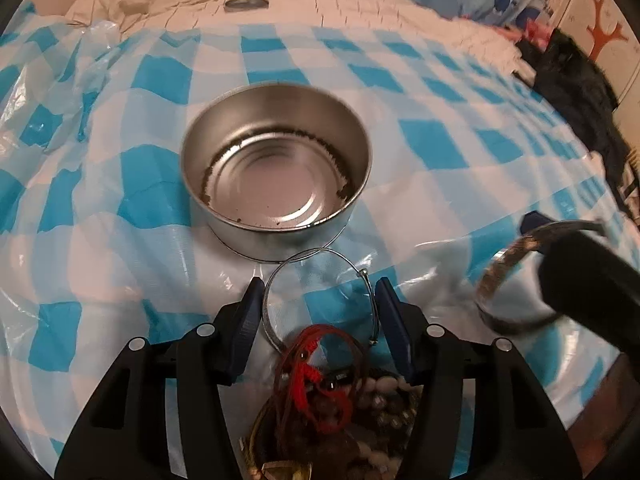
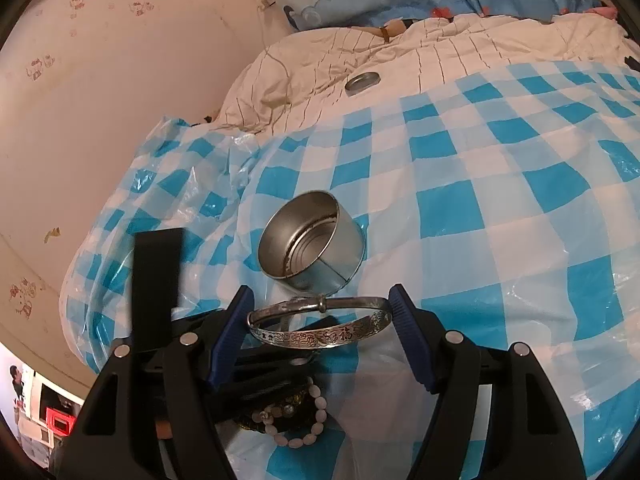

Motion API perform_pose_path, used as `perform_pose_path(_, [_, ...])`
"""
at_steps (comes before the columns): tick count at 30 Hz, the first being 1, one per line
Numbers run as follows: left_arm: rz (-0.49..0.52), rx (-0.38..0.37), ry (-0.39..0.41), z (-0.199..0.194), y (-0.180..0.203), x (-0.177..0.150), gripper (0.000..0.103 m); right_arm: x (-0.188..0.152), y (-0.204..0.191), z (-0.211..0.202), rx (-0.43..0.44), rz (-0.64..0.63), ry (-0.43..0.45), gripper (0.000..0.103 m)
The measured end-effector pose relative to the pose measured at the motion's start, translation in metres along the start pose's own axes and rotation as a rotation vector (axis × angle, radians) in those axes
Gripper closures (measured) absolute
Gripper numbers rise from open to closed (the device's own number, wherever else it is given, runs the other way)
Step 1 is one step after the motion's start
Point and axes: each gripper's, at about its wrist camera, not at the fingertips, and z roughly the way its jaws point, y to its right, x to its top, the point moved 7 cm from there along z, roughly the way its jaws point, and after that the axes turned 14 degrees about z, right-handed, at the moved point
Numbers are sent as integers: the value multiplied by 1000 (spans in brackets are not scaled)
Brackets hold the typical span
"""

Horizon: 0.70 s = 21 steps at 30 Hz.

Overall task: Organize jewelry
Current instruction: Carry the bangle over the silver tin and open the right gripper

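Note:
A round metal tin (image 1: 276, 168) stands open and holds nothing on the blue-and-white checked plastic sheet (image 1: 420, 92); it also shows in the right wrist view (image 2: 312, 240). My left gripper (image 1: 318, 292) is open around a thin wire bangle (image 1: 276, 280), above a pile of jewelry (image 1: 340, 400) with red cord and bead bracelets. My right gripper (image 2: 320, 304) is shut on an engraved silver bangle (image 2: 320, 332), held just short of the tin; in the left wrist view it shows blurred at the right (image 1: 500, 268). A pale bead bracelet (image 2: 308, 424) lies below it.
The tin's lid (image 2: 362, 80) lies on the cream quilt (image 2: 440, 40) at the back. A dark garment (image 1: 580, 92) lies at the sheet's far right. A wall (image 2: 120, 80) runs along the left of the bed.

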Motion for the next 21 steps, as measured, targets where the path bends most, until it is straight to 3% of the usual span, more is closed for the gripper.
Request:
perform_pose_path(6, [-38, -117, 169, -57, -6, 12, 50, 5, 0, -8, 19, 16, 29, 36])
perform_pose_path(10, [-84, -156, 261, -76, -17, 30, 50, 6, -2, -9, 33, 20, 34, 36])
perform_pose_path(17, [-110, -164, 274, -64, -23, 52, 50, 7, -6, -12, 42, 6, 51, 36])
perform_pose_path(21, [-113, -118, 238, -42, -36, 69, 49, 5, -10, -11, 30, -23, 58, 36])
